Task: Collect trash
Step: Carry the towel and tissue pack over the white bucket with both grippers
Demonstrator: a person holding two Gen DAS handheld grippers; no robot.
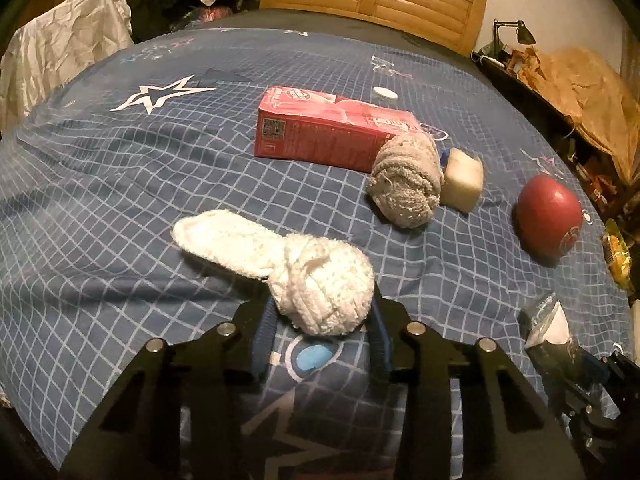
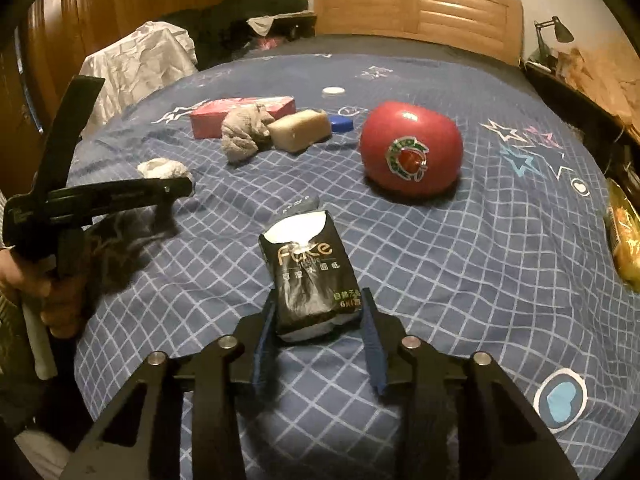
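Note:
My left gripper (image 1: 322, 312) is shut on the knotted end of a white cloth (image 1: 320, 284), whose flat tail (image 1: 224, 240) trails left on the bed. My right gripper (image 2: 320, 312) is shut on a black tissue pack (image 2: 310, 276) with white tissue showing at its top. In the right wrist view the left gripper (image 2: 176, 190) shows at the left with the white cloth (image 2: 164, 168) at its tip. In the left wrist view the tissue pack (image 1: 550, 324) shows at the lower right.
On the blue checked bedspread (image 1: 120, 184) lie a pink carton (image 1: 332, 128), a grey rolled cloth (image 1: 404, 184), a beige sponge (image 1: 462, 178), a red apple (image 2: 410, 148), a blue cap (image 2: 342, 123) and a white cap (image 2: 333, 91). Wooden headboard (image 2: 416, 12) behind; cluttered shelf (image 2: 592, 80) right.

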